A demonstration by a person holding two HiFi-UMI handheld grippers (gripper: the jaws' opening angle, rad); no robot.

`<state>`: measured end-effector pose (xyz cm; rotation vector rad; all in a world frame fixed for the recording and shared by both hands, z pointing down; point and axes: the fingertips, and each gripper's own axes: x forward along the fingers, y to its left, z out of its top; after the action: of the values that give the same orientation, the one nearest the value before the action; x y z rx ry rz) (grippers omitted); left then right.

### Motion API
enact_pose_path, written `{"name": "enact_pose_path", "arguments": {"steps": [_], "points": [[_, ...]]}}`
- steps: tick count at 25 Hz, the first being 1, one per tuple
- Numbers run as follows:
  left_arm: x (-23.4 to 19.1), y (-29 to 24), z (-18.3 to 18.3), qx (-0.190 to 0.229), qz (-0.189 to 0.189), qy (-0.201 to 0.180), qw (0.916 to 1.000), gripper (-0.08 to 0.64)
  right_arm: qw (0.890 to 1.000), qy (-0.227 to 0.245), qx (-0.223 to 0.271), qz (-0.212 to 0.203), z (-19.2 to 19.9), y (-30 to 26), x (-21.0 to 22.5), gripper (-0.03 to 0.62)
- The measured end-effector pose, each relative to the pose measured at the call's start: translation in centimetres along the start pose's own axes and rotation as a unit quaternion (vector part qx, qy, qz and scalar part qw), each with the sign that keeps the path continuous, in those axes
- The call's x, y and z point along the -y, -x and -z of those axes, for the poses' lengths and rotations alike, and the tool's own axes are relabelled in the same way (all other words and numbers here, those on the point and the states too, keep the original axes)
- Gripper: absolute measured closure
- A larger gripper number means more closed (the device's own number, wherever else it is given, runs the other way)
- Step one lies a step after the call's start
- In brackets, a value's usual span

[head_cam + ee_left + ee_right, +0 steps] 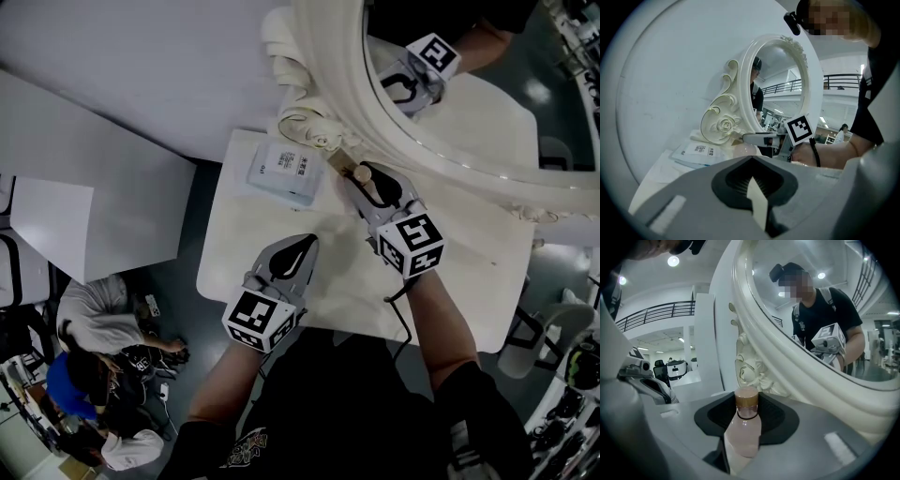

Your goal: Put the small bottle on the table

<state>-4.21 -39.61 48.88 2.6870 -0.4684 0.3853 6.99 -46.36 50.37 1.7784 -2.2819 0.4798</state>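
Small pale-pink bottle with a tan cap (747, 425) is pinched in my right hand-held gripper (361, 180), right by the base of the ornate cream mirror (314, 122), over the white worktop (272, 281). Can't tell if it's touching down. My left hand-held gripper (307, 246) is pressed together, near a flat white packet (279, 171).

Small bottle (743, 432): pale pink, brown-gold cap. Mirror frame (328, 75): cream. Table (253, 272): white. Left gripper (302, 246), right gripper (361, 176): grey, black-and-white marker cubes.

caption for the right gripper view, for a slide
Right gripper shut on a small gold-capped bottle beside the ornate mirror frame
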Motion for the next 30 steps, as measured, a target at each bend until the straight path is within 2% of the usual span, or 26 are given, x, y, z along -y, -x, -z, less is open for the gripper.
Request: {"name": "enact_pose_path", "arguments": {"steps": [13, 19, 20, 22, 23, 30], "points": [[1.7, 0.1, -0.6, 0.014, -0.011, 0.006, 0.9998, 0.560, 0.999, 0.026, -0.016, -0.017, 0.6, 0.3, -0.6, 0.416], [4.2, 0.7, -0.5, 0.019, -0.023, 0.001, 0.9996, 0.560, 1.000, 0.004, -0.010, -0.014, 1.4, 3.4, 0.0, 0.423], [4.8, 0.8, -0.4, 0.020, -0.023, -0.001, 0.9995, 0.560, 1.000, 0.000, -0.007, -0.013, 1.4, 4.2, 0.1, 0.438], [6.2, 1.0, -0.2, 0.021, -0.024, -0.002, 0.9995, 0.560, 1.000, -0.009, -0.001, -0.013, 1.3, 6.1, 0.2, 0.541], [6.9, 1.1, -0.1, 0.022, -0.024, -0.003, 0.9995, 0.560, 1.000, -0.012, 0.000, -0.015, 1.3, 7.1, 0.1, 0.563], [12.2, 1.9, 0.7, 0.033, -0.029, -0.005, 0.9990, 0.560, 0.999, -0.004, -0.011, -0.033, 1.7, 14.4, -1.7, 0.563]]}}
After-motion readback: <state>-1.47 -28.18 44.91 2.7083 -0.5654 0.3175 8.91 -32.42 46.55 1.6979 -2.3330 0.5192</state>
